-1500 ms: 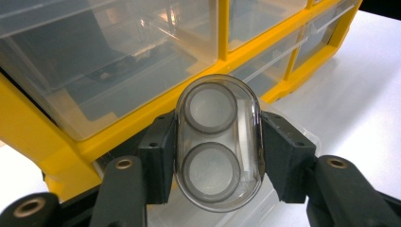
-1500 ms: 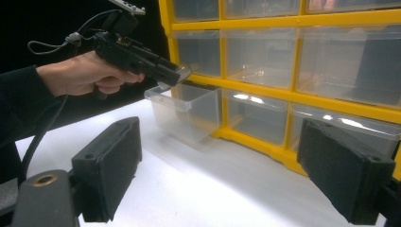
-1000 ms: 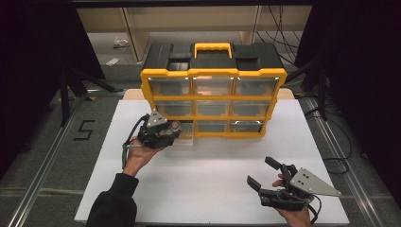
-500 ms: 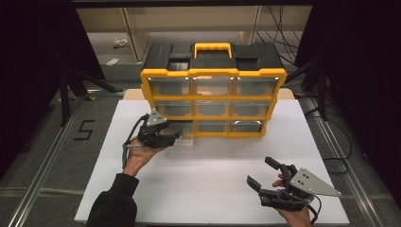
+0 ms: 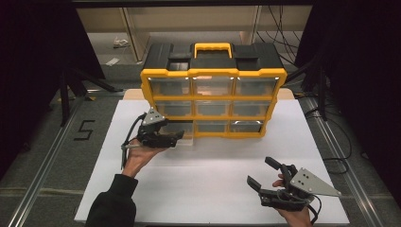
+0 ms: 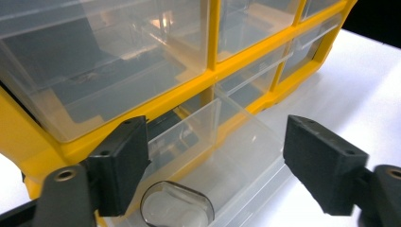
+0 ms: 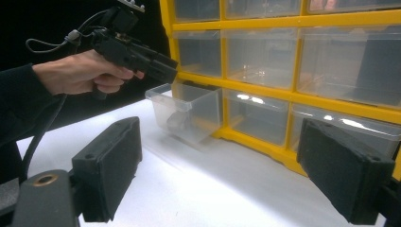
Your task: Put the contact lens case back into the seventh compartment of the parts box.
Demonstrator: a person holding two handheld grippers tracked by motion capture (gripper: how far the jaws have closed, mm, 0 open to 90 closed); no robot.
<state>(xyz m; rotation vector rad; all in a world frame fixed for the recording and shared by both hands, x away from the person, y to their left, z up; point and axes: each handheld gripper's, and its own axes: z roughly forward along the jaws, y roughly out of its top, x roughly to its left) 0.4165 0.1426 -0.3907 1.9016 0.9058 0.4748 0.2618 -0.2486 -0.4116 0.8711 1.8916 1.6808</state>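
on the white table (image 5: 208,189), pulled-out clear drawer (image 6: 222,156) between the left tool's (image 6: 215,163) just-parted jaws, unclamped

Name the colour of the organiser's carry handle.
Yellow; the carry handle shows best in the high view.

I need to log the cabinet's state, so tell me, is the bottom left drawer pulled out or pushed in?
Pulled out. The clear bottom left drawer juts forward from the yellow organizer onto the white table, unlike its flush neighbours.
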